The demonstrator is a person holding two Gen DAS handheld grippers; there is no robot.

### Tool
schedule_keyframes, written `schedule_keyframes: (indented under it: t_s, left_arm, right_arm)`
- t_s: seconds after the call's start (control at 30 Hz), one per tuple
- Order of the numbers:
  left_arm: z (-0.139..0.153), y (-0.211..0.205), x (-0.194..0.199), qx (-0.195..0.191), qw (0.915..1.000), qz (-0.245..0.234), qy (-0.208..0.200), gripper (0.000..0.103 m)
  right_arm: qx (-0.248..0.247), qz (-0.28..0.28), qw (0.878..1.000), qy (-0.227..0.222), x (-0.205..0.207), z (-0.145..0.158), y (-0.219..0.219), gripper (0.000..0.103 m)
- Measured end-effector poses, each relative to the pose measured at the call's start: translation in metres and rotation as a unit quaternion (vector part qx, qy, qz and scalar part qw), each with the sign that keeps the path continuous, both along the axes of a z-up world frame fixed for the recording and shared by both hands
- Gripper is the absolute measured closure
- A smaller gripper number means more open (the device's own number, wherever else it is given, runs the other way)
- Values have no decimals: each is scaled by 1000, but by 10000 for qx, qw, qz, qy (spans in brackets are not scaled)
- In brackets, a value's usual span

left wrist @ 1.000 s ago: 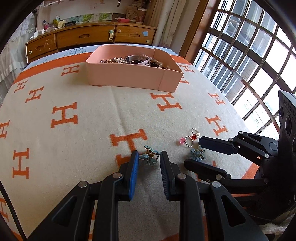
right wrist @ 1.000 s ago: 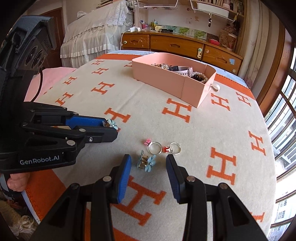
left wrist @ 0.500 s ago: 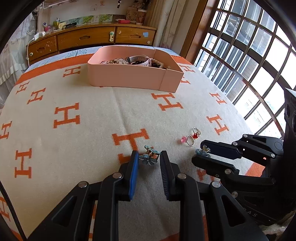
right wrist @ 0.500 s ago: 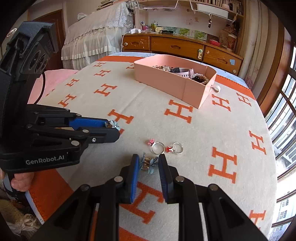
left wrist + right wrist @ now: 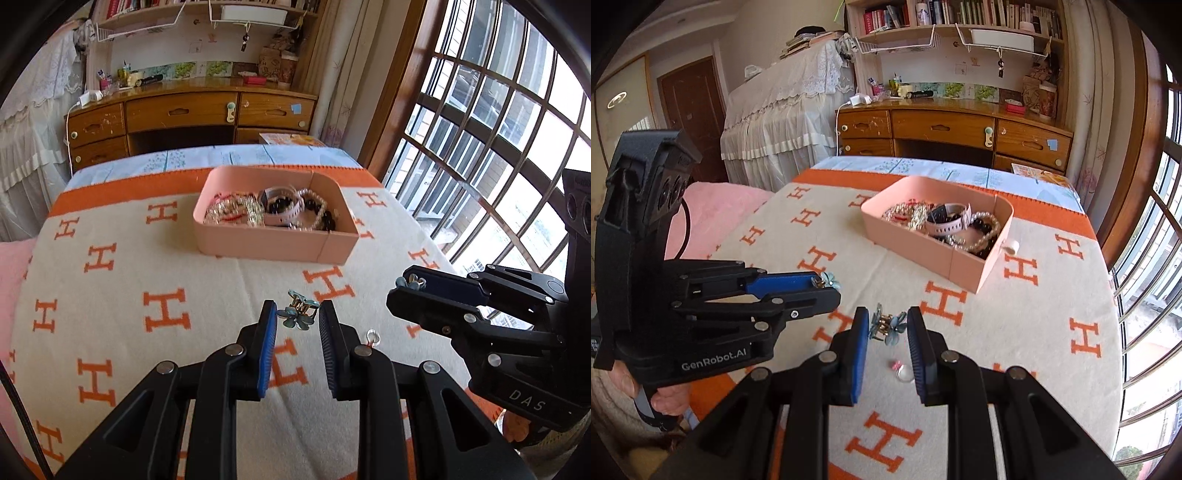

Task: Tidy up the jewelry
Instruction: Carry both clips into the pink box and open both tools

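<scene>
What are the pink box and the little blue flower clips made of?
The pink box looks like matte plastic: smooth, thin walls, no shine. Each blue flower clip seems to be glossy enamel petals on gold-coloured metal; from here it could be painted plastic.

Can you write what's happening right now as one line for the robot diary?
left hand-held gripper: shut on blue flower earring | right hand-held gripper: shut on matching earring | pink box: ahead

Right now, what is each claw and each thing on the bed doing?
Left claw: shut on a blue flower earring, lifted.
Right claw: shut on the other blue flower earring, lifted.
Pink box: open on the blanket, holding jewelry.
Pink ring: lying on the blanket.
</scene>
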State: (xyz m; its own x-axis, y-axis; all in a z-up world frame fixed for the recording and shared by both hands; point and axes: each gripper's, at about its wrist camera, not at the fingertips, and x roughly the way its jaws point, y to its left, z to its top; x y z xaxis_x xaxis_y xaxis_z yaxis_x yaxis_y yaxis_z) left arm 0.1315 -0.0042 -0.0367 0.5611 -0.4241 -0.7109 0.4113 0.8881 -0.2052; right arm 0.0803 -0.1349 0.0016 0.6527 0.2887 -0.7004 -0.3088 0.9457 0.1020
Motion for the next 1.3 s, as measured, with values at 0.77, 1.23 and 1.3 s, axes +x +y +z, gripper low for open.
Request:
schedule_keyframes:
  t_s: [0.77,1.23,1.3]
  left_arm:
    - [18,-27,152,161,9987,394,267,82]
    - [-21,-23,140,395,9956,798,294,44]
    - [-17,-15,133,210,9957,859,265,31]
  right_arm:
    - [943,-1101,9862,802,160,3,-37,81]
    - [436,-1123,9857,1182,147,-41,-32,81]
    - [466,-1159,9853,1164,139,-42,-34,81]
